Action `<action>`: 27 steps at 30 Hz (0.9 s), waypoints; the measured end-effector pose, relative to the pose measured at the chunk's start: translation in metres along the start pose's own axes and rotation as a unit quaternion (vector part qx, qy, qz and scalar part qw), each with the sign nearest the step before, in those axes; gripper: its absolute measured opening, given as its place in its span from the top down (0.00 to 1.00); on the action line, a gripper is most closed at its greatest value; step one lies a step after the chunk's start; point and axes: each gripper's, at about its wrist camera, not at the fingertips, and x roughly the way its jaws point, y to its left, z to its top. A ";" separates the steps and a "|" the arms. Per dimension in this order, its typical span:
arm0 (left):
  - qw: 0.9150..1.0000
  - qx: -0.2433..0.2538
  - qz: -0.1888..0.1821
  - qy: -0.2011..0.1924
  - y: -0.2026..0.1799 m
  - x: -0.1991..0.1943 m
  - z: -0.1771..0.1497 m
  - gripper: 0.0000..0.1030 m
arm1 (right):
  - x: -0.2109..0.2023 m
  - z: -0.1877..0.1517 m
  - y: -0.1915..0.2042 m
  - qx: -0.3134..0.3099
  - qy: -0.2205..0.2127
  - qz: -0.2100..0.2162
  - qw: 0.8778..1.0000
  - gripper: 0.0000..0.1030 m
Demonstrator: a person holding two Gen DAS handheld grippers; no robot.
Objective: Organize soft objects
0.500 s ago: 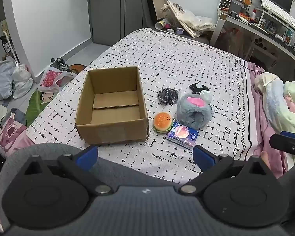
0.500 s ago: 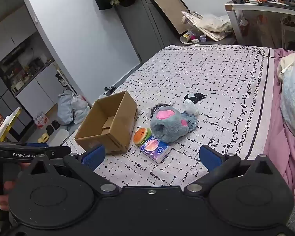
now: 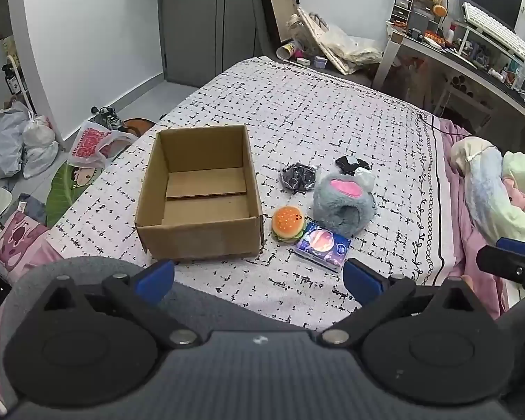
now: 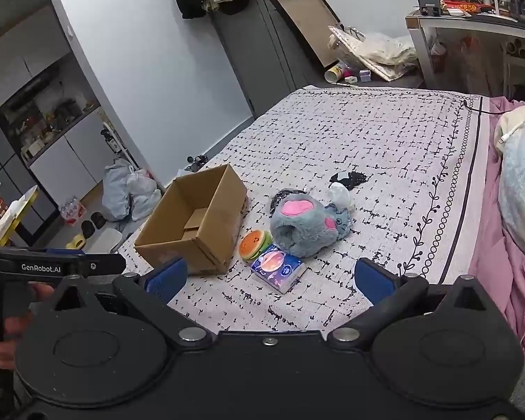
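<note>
An open, empty cardboard box (image 3: 199, 192) (image 4: 195, 224) stands on the patterned bed. To its right lie a burger-shaped squishy (image 3: 287, 224) (image 4: 255, 244), a blue tissue pack (image 3: 323, 245) (image 4: 279, 267), a grey and pink plush slipper (image 3: 343, 203) (image 4: 304, 225), a dark crumpled bundle (image 3: 297, 177) and a black and white cloth (image 3: 353, 165) (image 4: 348, 177). My left gripper (image 3: 258, 276) is open and empty, held back from the box's near edge. My right gripper (image 4: 271, 276) is open and empty, near the tissue pack.
The bed sheet (image 3: 332, 112) stretches far beyond the objects. A pastel blanket (image 3: 497, 189) lies at the right edge. Bags (image 3: 20, 143) and shoes clutter the floor left of the bed. A cluttered desk (image 3: 472, 52) stands at the back right.
Both views have shifted only slightly; the objects on the bed have not moved and both grippers stay open.
</note>
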 end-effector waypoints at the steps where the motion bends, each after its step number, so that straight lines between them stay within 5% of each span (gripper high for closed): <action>1: 1.000 -0.003 0.000 -0.002 0.001 0.001 -0.003 0.01 | 0.000 0.000 0.001 -0.001 0.000 -0.001 1.000 0.00; 27: 1.000 -0.017 -0.006 -0.013 0.009 -0.006 -0.005 0.01 | -0.001 -0.002 0.005 -0.010 -0.001 -0.009 1.000 0.00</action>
